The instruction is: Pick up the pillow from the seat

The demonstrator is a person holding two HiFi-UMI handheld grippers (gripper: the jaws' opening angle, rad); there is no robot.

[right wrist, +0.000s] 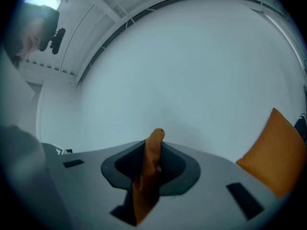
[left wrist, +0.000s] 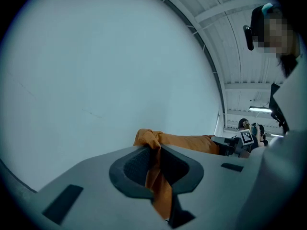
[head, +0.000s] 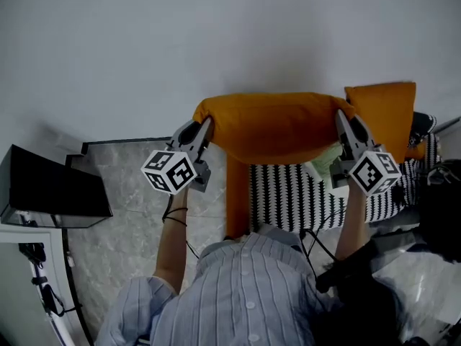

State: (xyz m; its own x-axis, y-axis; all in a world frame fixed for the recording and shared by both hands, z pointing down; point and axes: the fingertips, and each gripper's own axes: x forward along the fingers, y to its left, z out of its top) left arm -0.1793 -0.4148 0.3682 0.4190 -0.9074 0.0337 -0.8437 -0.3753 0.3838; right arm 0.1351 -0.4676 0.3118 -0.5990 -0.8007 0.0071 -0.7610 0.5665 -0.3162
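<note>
An orange pillow [head: 277, 125] hangs stretched between my two grippers, up in the air in front of a pale wall. My left gripper [head: 204, 130] is shut on the pillow's left corner; orange cloth [left wrist: 154, 174] is pinched between its jaws. My right gripper [head: 343, 127] is shut on the right corner, where a fold of orange cloth [right wrist: 148, 174] stands up between the jaws. Below the pillow lies the seat with a black-and-white patterned cover [head: 288, 193]. From the left gripper view the pillow [left wrist: 184, 141] runs across to the right gripper [left wrist: 240, 140].
A second orange pillow [head: 389, 114] leans at the back right of the seat, also visible in the right gripper view as an orange cushion [right wrist: 278, 152]. A dark flat panel [head: 54, 186] stands at the left on a marbled grey floor [head: 122, 215]. The person's striped shirt [head: 252, 294] fills the bottom.
</note>
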